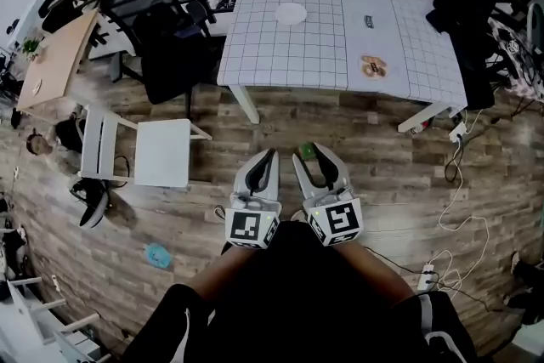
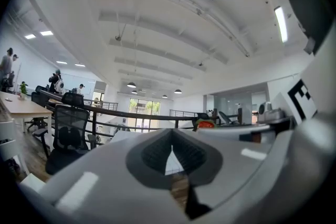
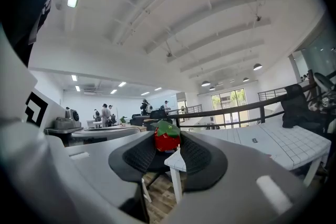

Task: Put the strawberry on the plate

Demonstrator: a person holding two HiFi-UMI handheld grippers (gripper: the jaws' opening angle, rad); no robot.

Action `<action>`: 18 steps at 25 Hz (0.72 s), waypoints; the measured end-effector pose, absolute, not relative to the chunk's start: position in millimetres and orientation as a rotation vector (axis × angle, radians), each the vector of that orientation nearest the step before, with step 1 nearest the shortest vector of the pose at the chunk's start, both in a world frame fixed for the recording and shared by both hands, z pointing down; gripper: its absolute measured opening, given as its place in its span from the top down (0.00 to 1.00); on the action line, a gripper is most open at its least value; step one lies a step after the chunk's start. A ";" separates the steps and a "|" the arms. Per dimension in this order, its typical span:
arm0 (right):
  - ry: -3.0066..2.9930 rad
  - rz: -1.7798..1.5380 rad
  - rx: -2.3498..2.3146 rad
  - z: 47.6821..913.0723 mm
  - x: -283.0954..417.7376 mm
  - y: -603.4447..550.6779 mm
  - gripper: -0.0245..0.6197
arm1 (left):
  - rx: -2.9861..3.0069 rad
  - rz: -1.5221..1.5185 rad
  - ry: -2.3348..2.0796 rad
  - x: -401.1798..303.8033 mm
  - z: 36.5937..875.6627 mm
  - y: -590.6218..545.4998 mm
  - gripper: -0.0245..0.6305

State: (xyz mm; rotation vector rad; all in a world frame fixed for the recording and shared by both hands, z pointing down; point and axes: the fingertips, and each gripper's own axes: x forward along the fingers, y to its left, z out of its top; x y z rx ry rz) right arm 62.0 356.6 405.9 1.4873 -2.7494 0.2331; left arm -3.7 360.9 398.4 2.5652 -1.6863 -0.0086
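Note:
In the head view both grippers are held close to the person's body, above the wooden floor and short of the table. My right gripper (image 1: 308, 151) is shut on a red strawberry (image 1: 306, 150) with a green top. In the right gripper view the strawberry (image 3: 167, 137) sits pinched at the tips of the dark pads (image 3: 137, 156). My left gripper (image 1: 270, 157) is beside it, shut and holding nothing; its jaws meet in the left gripper view (image 2: 171, 153), where the strawberry (image 2: 205, 124) shows to the right. A white round plate (image 1: 291, 13) lies far ahead on the gridded table (image 1: 280, 55).
A black office chair (image 1: 161, 21) stands left of the table and a white stool (image 1: 153, 150) on the floor at left. On the table lie a brown snack (image 1: 372, 65) and a dark label (image 1: 371, 21). A black coat (image 1: 467, 4) hangs at right. Cables (image 1: 463, 217) trail across the floor.

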 end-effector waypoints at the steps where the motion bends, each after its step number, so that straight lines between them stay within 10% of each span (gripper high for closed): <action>1: -2.744 0.242 1.491 408.4 65.8 357.0 0.74 | 2.561 -0.010 -1.683 -2.5 399.3 359.9 0.95; 18: -2.722 0.262 1.590 409.0 119.0 357.3 0.74 | 2.623 -0.034 -1.611 44.3 396.9 351.4 0.95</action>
